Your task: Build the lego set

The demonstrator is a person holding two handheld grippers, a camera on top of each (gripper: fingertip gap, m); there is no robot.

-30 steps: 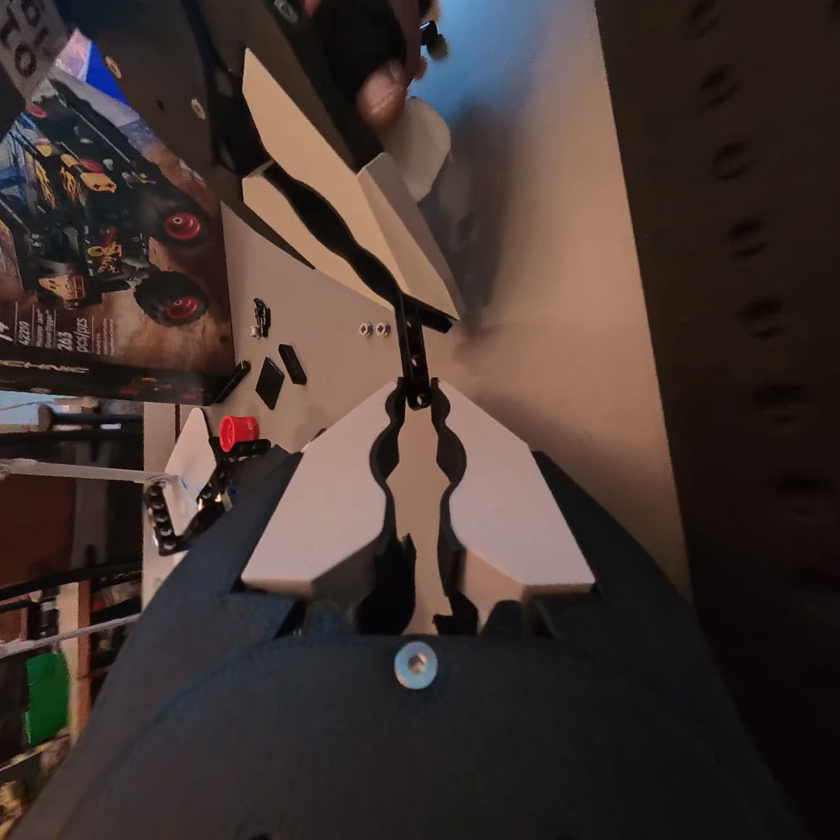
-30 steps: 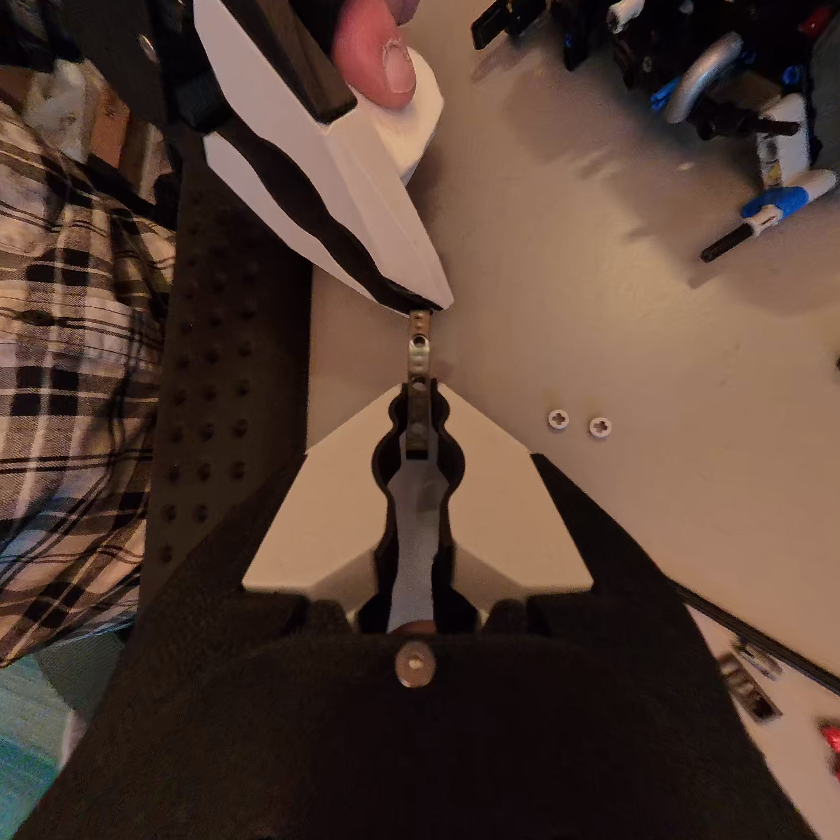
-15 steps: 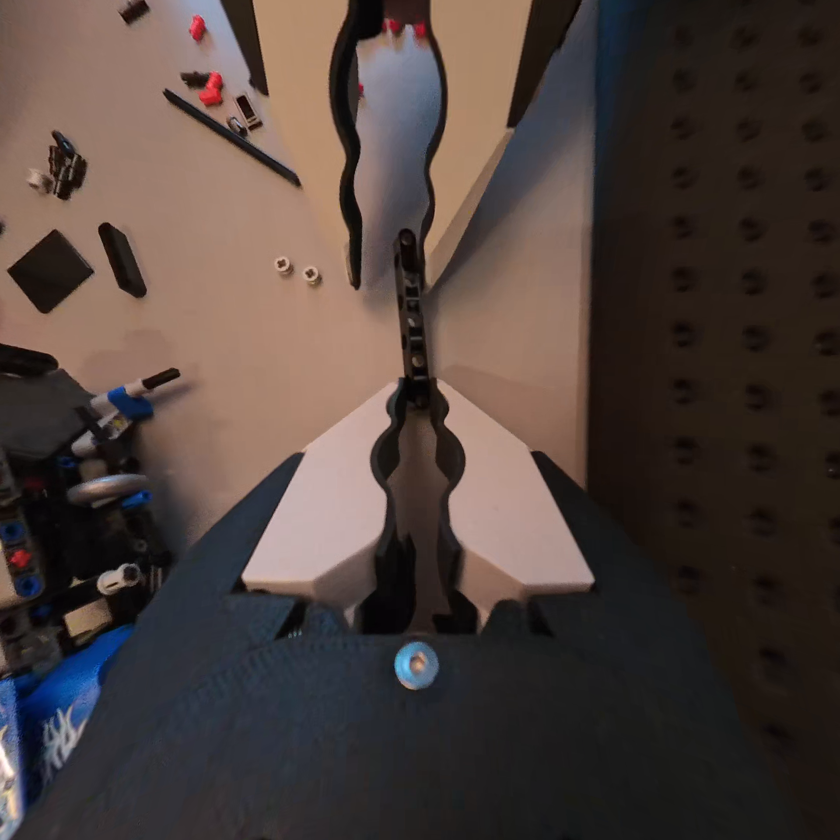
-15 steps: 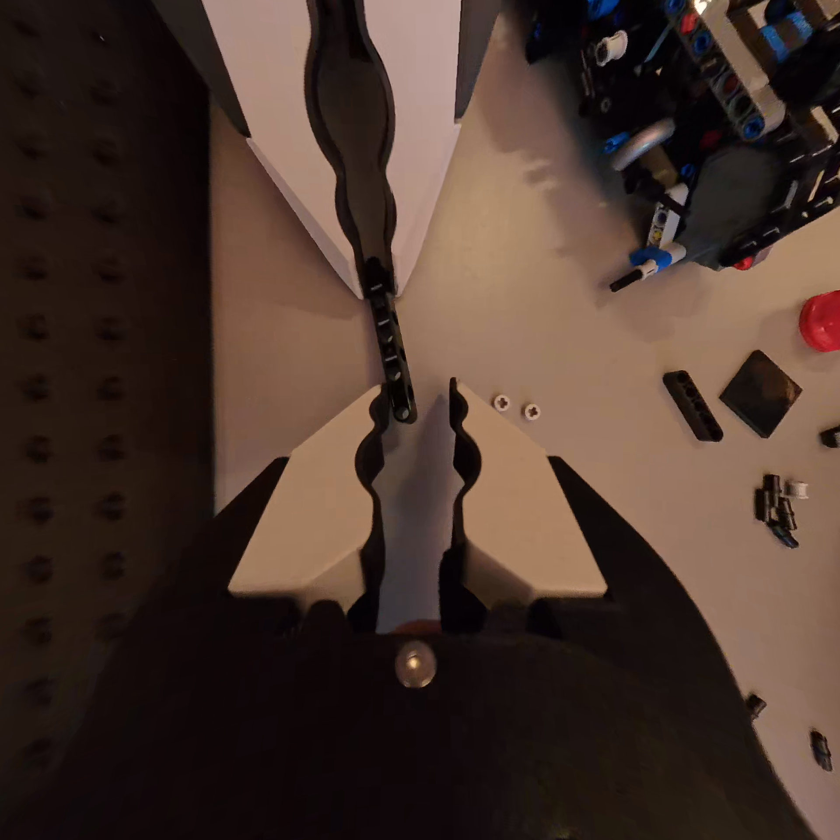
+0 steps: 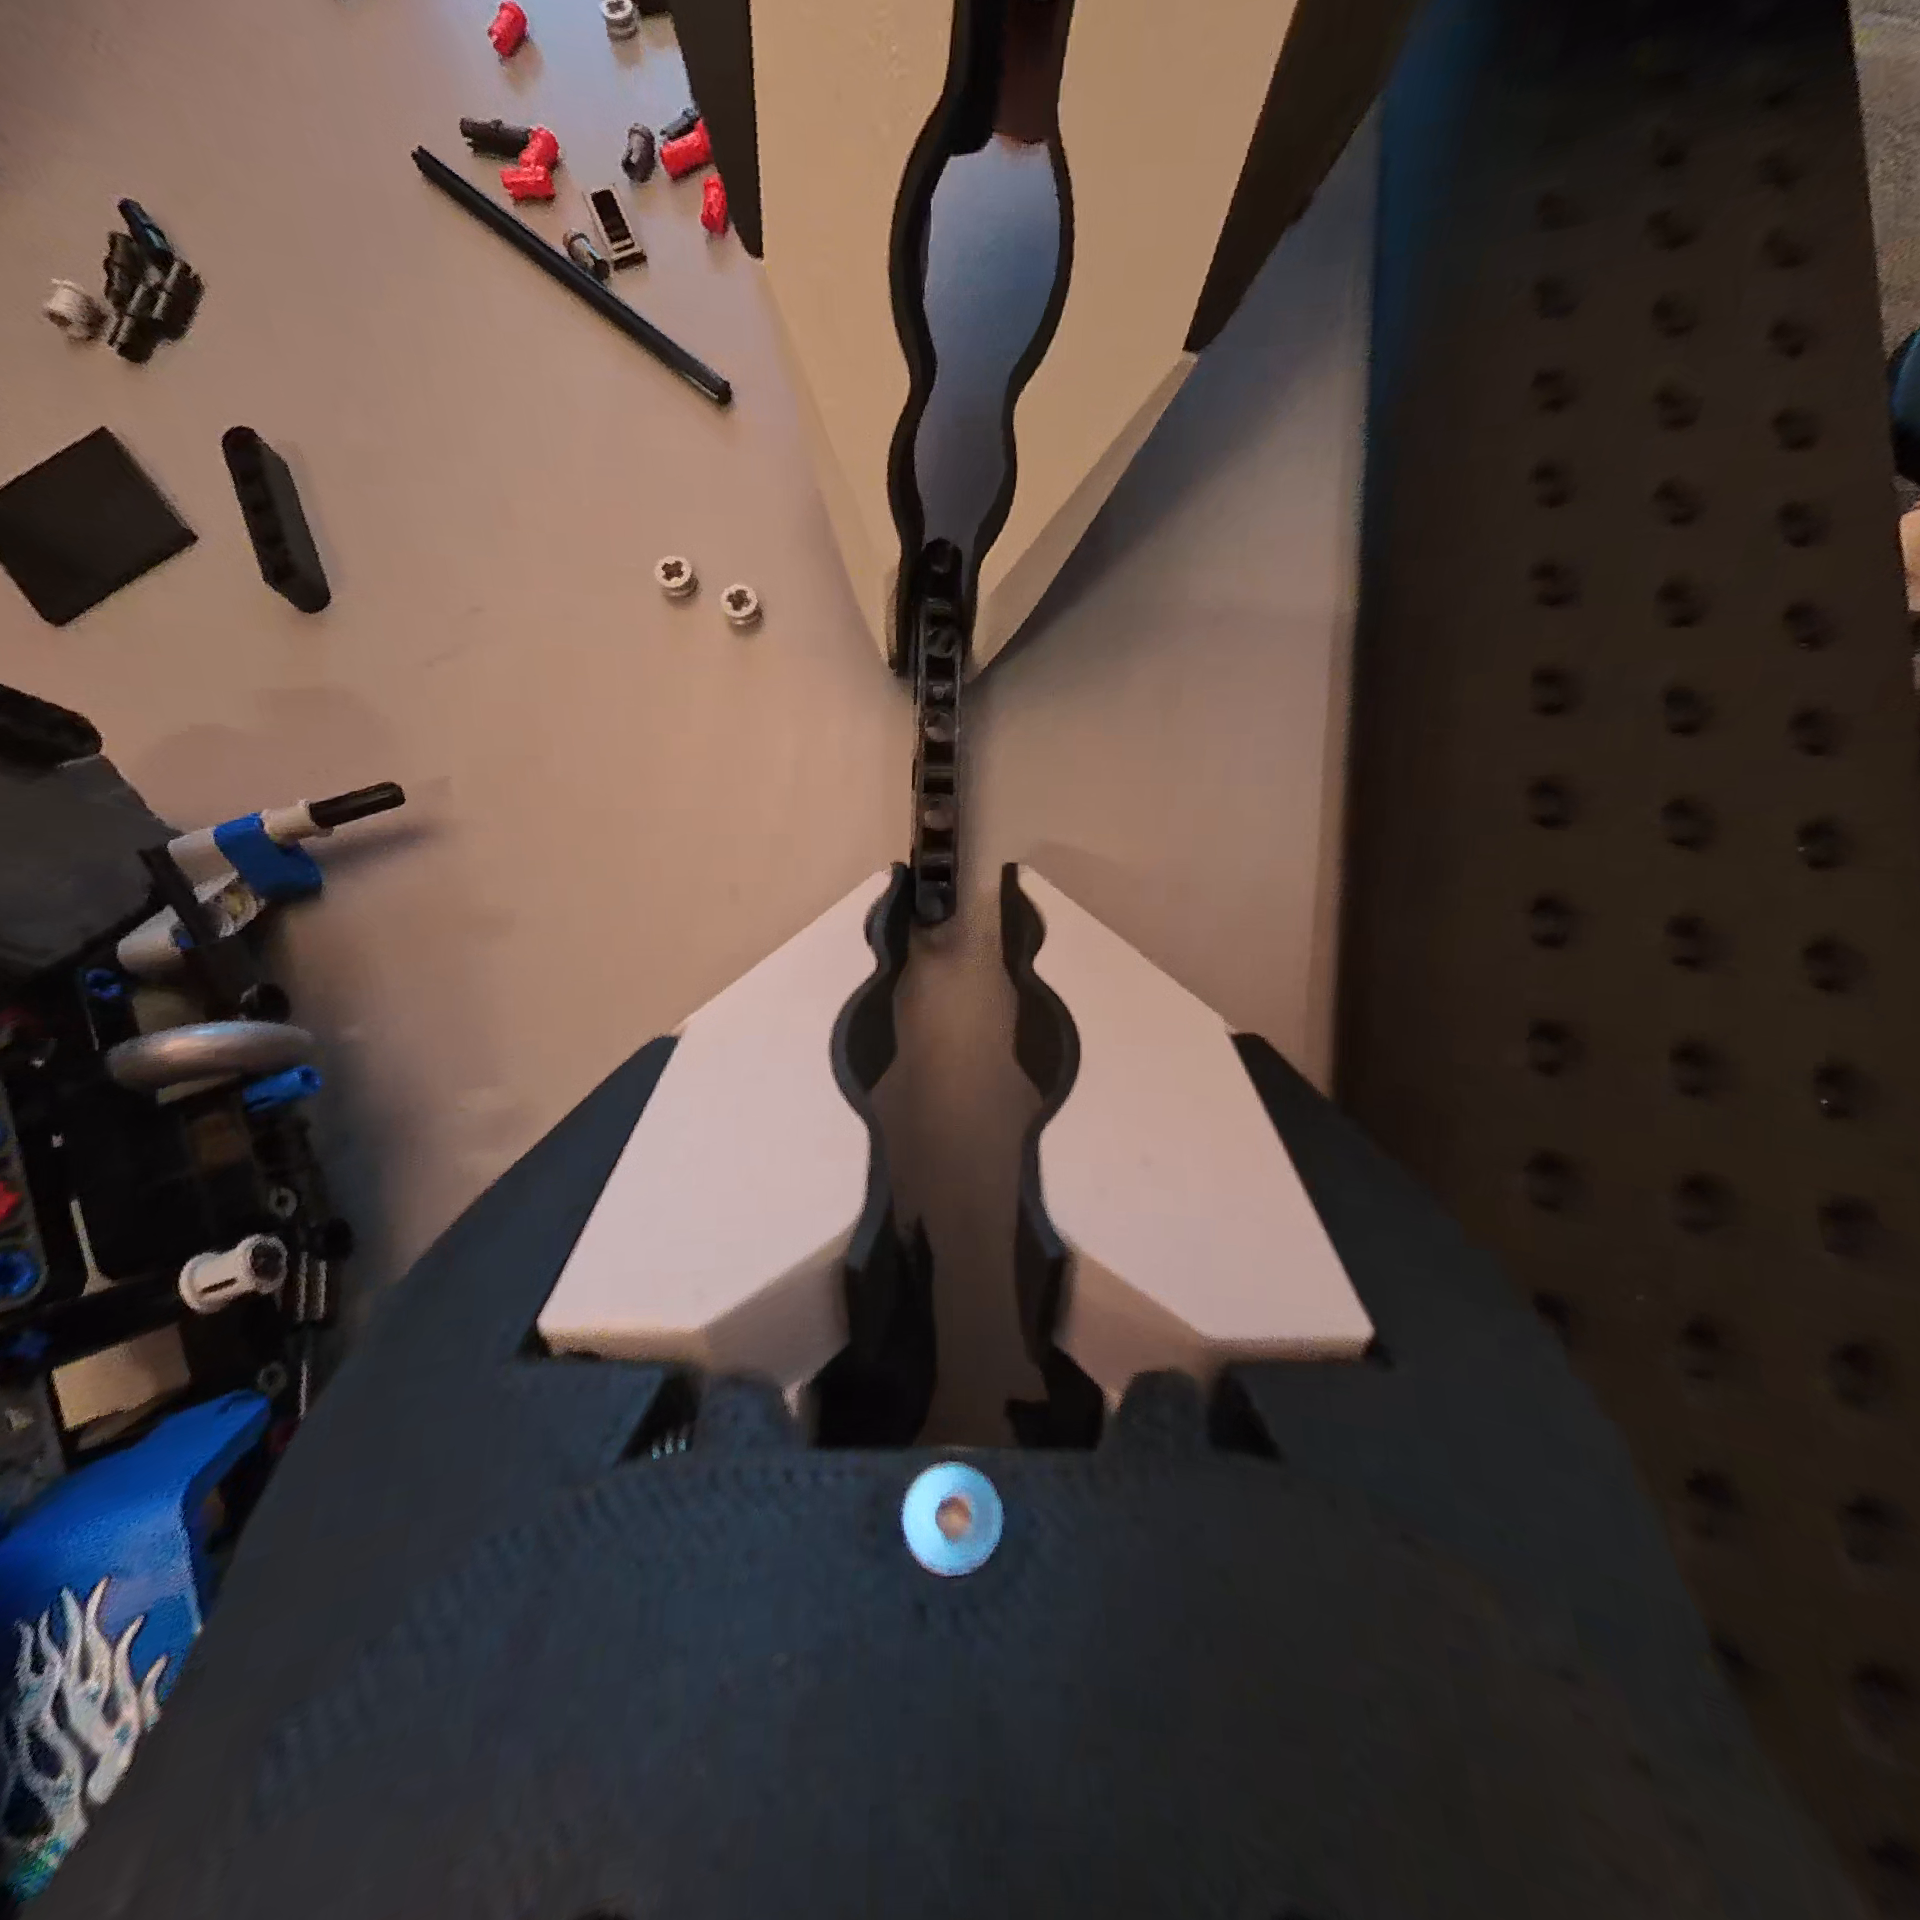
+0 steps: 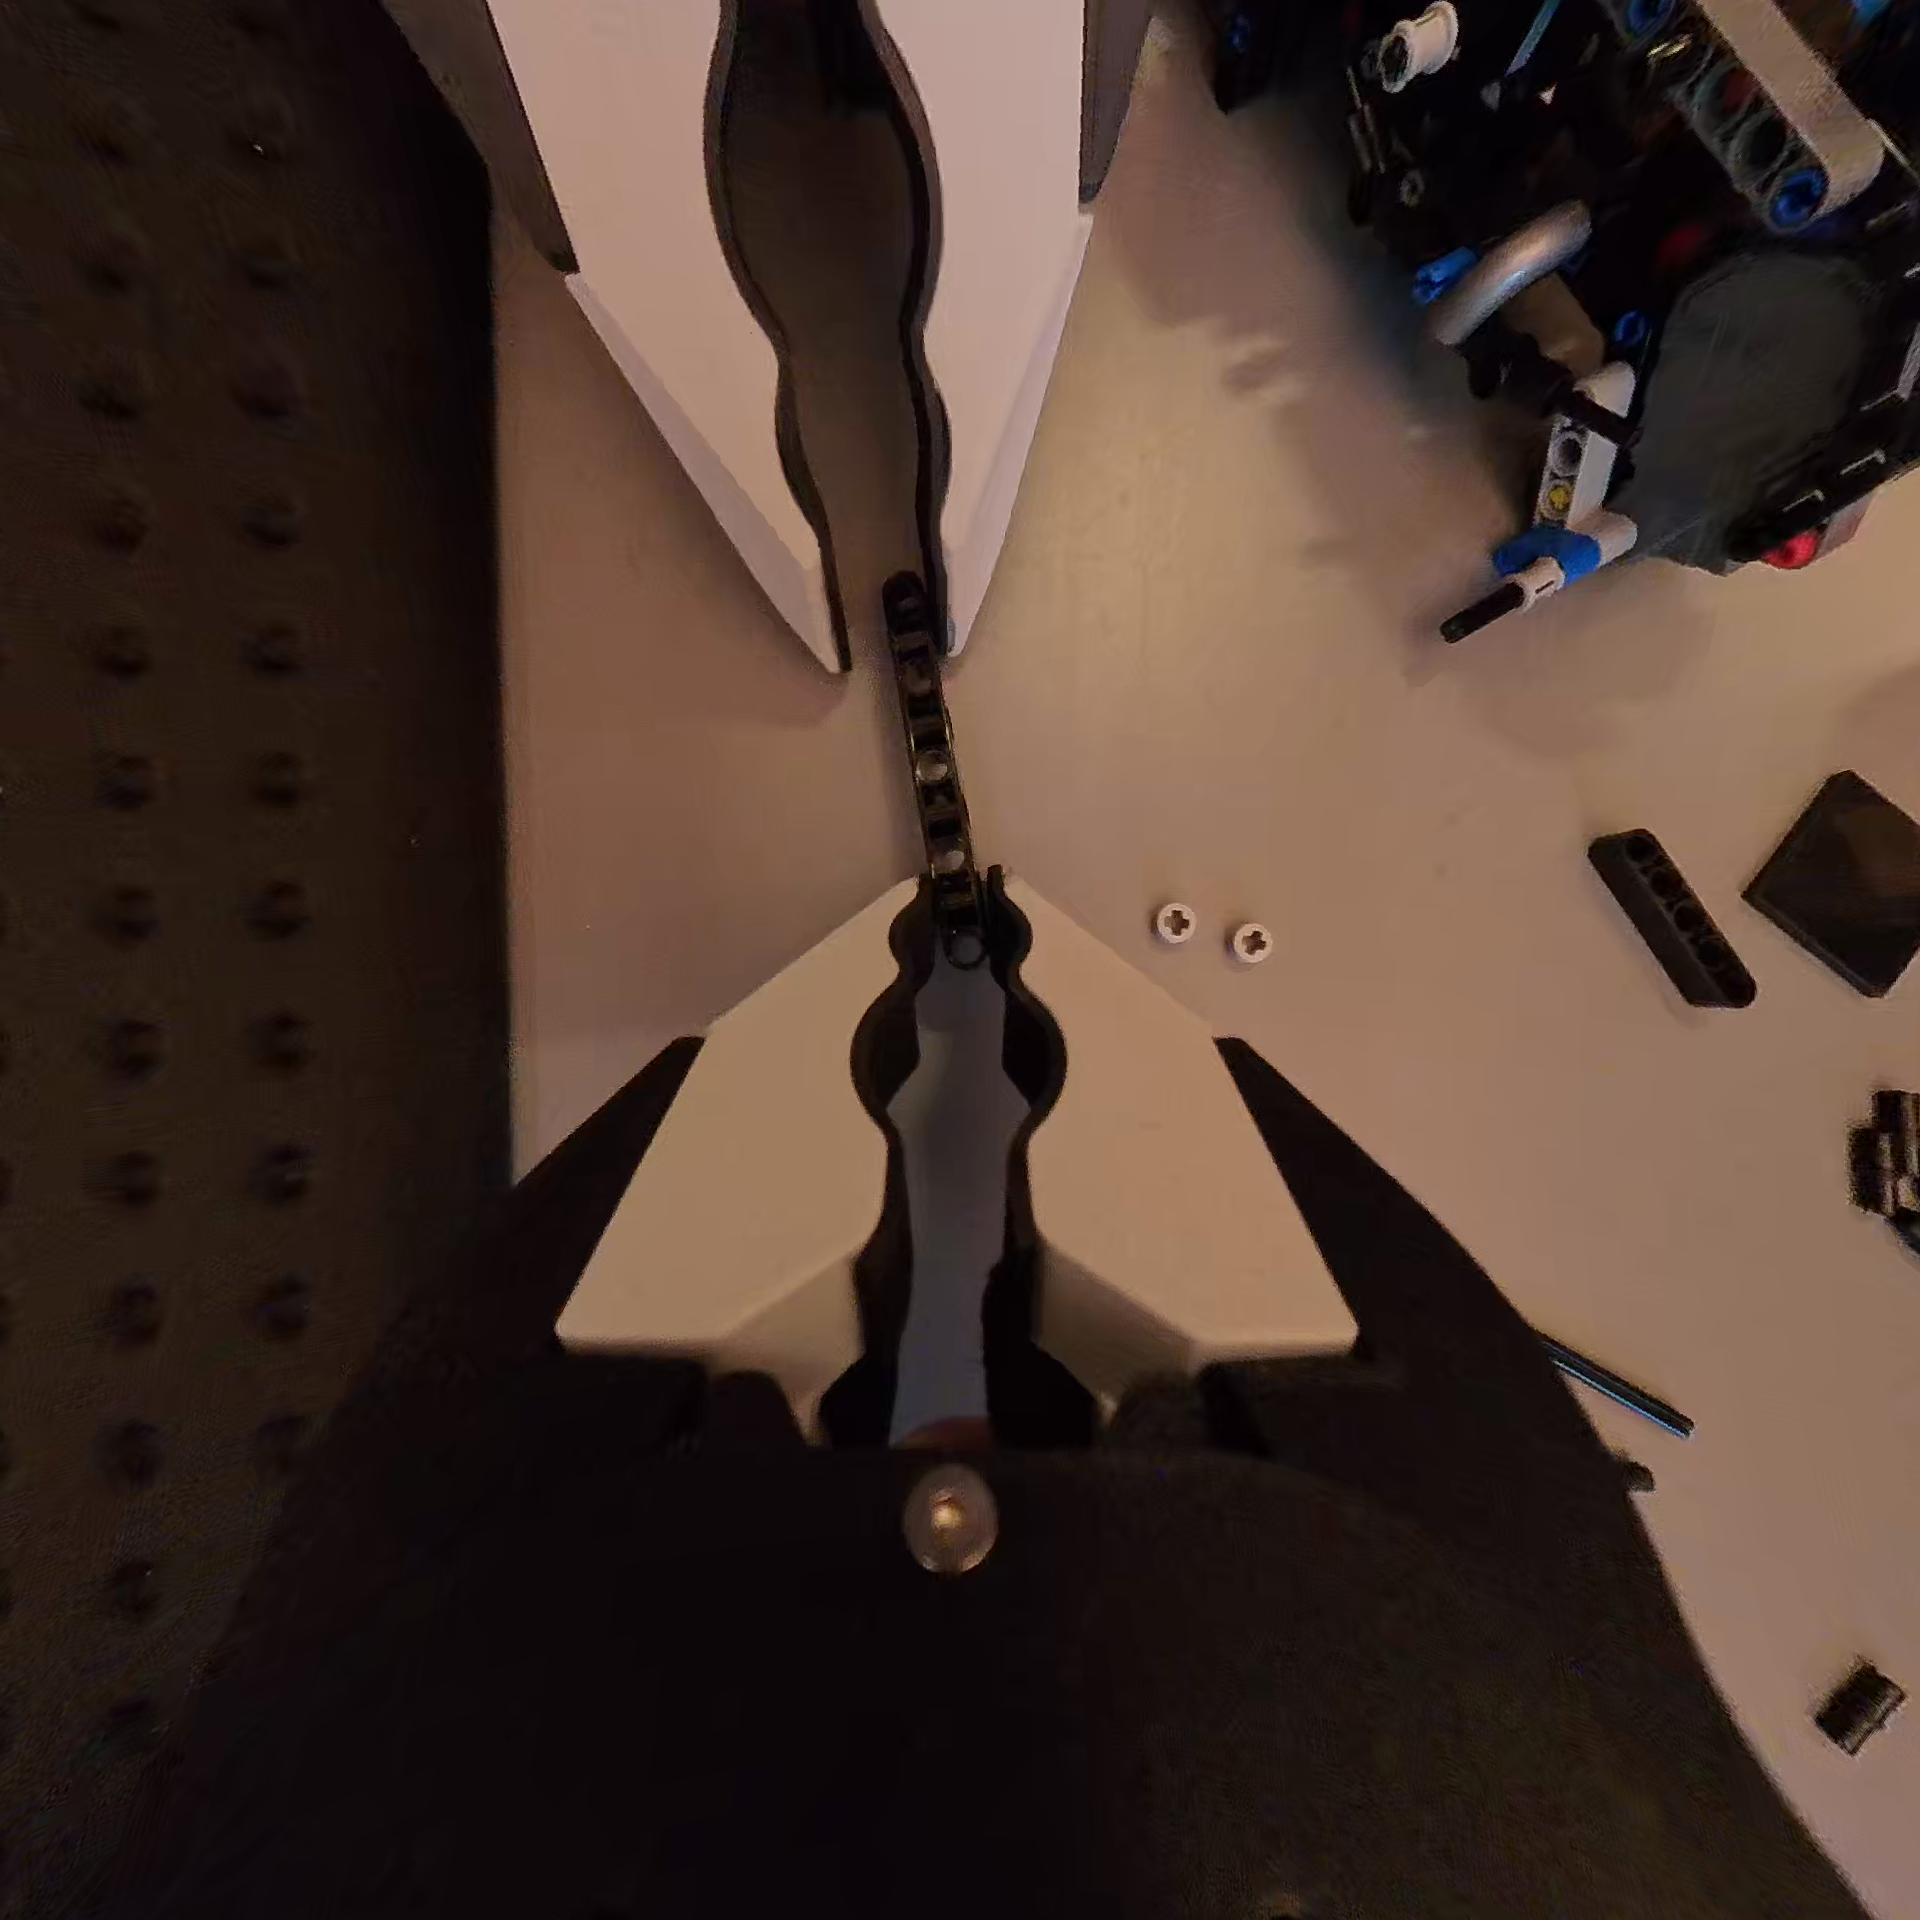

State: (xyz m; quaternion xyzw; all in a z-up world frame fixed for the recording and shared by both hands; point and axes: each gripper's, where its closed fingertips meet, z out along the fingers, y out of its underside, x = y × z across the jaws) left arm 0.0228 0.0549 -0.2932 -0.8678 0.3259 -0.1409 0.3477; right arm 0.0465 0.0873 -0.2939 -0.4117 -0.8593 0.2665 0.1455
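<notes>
Both grippers met nose to nose over the pale table (image 5: 582,748), with a thin black lego beam (image 5: 935,748) bridging the space between them. In the left wrist view, the left gripper (image 5: 951,883) had its fingers spread, and the near end of the beam lay against the inner face of one finger while a clear gap separated it from the other. The right wrist view settled who carried the piece: the right gripper (image 6: 961,914) was pinched tight on the beam's end, tips pressed against both its sides, and the beam (image 6: 930,769) ran forward and slightly aslant into the opposite tips.

Taking the beam as the landmark, two small white bushes (image 5: 707,587) sat just beside it on the table in both views. Farther out from the beam on that same side lay a short black liftarm (image 5: 275,520) and a flat black square tile (image 5: 88,525). Only the left wrist view showed a long black axle (image 5: 571,275) with a scatter of red pins (image 5: 613,156) beyond it, plus a blue panel with a white flame pattern (image 5: 94,1600) at the frame's lower edge. The partly built vehicle (image 6: 1683,312), black with blue pins and a grey curved piece, stood well away from the beam; the right wrist view gave the fuller look at it. On the beam's other side ran a dark perforated board (image 6: 239,831) along the table's edge.
</notes>
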